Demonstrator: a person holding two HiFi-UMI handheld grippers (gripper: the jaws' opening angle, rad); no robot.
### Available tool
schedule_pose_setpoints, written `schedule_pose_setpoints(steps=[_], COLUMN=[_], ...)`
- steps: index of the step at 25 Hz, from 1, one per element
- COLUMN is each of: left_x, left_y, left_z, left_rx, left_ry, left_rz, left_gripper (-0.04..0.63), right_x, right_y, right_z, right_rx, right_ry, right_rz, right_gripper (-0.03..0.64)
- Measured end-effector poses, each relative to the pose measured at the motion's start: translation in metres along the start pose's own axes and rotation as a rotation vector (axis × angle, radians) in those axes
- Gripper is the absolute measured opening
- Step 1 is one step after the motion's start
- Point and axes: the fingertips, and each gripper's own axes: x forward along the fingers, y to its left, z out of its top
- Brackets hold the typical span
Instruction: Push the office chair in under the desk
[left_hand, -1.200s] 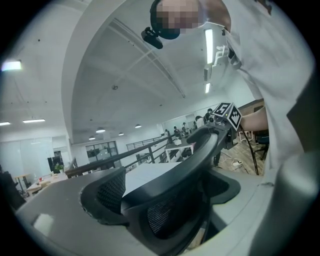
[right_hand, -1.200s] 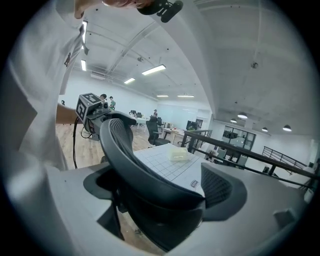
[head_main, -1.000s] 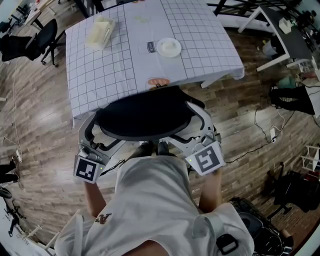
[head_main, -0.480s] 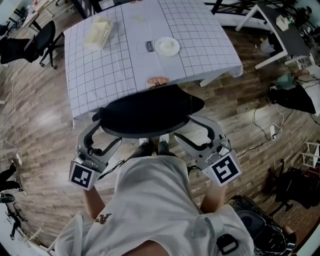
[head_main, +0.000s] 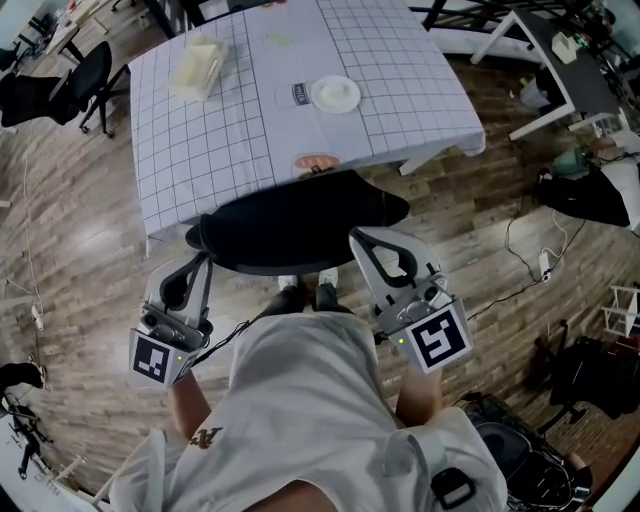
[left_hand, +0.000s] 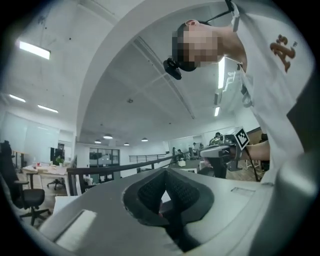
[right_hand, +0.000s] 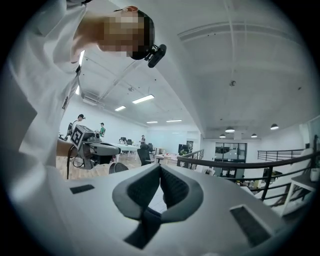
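The office chair (head_main: 300, 225) shows as a black oval from above, its far edge at the near edge of the desk (head_main: 230, 130) with the gridded white cloth. My left gripper (head_main: 199, 259) is at the chair's left side and my right gripper (head_main: 359, 239) at its right side, both pointing toward the desk. Their jaws have just been closing and now stand shut with nothing between them. In the left gripper view the left gripper (left_hand: 166, 173) shows its pads met, and the right gripper (right_hand: 160, 168) shows the same in its own view. Whether either tip touches the chair I cannot tell.
On the desk lie a white plate (head_main: 337, 93), a cream box (head_main: 200, 65) and a small orange thing (head_main: 318, 161) at the near edge. Another black chair (head_main: 85, 70) stands far left. A white table (head_main: 570, 70), black bags (head_main: 590, 195) and floor cables (head_main: 530, 260) are at the right.
Both grippers' jaws, spread wide around the chair's edge before, have closed. Both grippers have drawn back toward the person, and the chair sits slightly closer to the desk.
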Motion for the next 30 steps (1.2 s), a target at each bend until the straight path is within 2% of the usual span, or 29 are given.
schedule_pose_setpoints(steps=[6,10,15,30], left_x=[0.026,0.04,0.045,0.046], left_y=[0.009,0.006,0.002,0.003], left_z=[0.027,0.026,0.023,0.021], left_rx=[-0.016,-0.018,0.002,0.016], left_ry=[-0.089,-0.073,-0.047,-0.041], left_rz=[0.081,0.107,0.103,0.081], left_gripper=[0.002,0.002,0.002,0.002], right_x=[0.013,0.016,0.018,0.021], right_y=[-0.011,-0.012,-0.011,-0.007], right_z=[0.014,0.013,0.005,0.003], right_rx=[0.019,0.047,0.073,0.041], right_ry=[-0.033,-0.04,-0.021,-0.001], right_rz=[-0.066,-0.091,-0.104,-0.091], right_gripper=[0.002,0.002,0.002,0.002])
